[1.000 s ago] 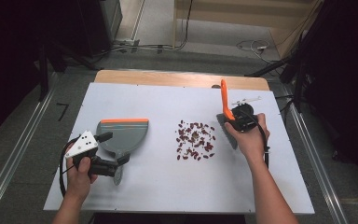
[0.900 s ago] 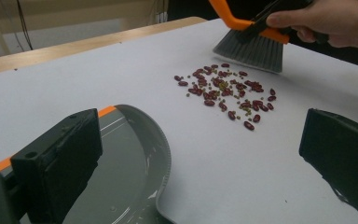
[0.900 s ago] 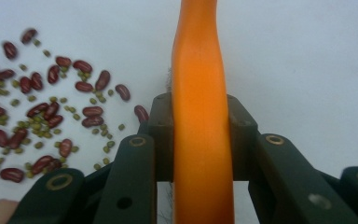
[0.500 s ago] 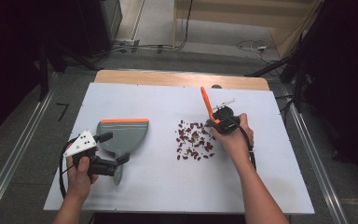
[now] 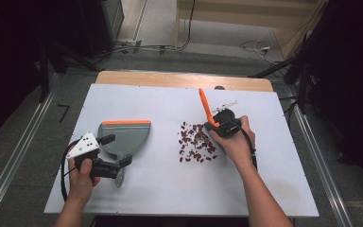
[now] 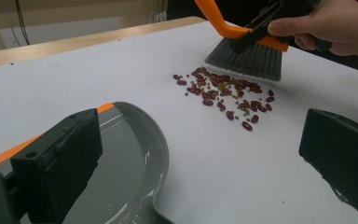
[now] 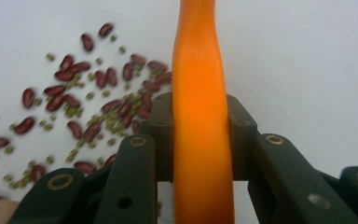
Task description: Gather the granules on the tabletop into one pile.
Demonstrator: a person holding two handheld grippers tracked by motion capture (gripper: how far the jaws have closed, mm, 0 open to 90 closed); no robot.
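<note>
Brush — now leftward, beside beans

Left tongs: black body, white three-cornered top plate with dark dots, black cable looping behind the hand. Own view: two blocky matte-black pads. Right tongs: black, cable along the wrist; black linkage arms with brass-ringed pivot holes. Forearms bare, no sleeves.

black mark like a "7" on the floor, no other readable text
</note>
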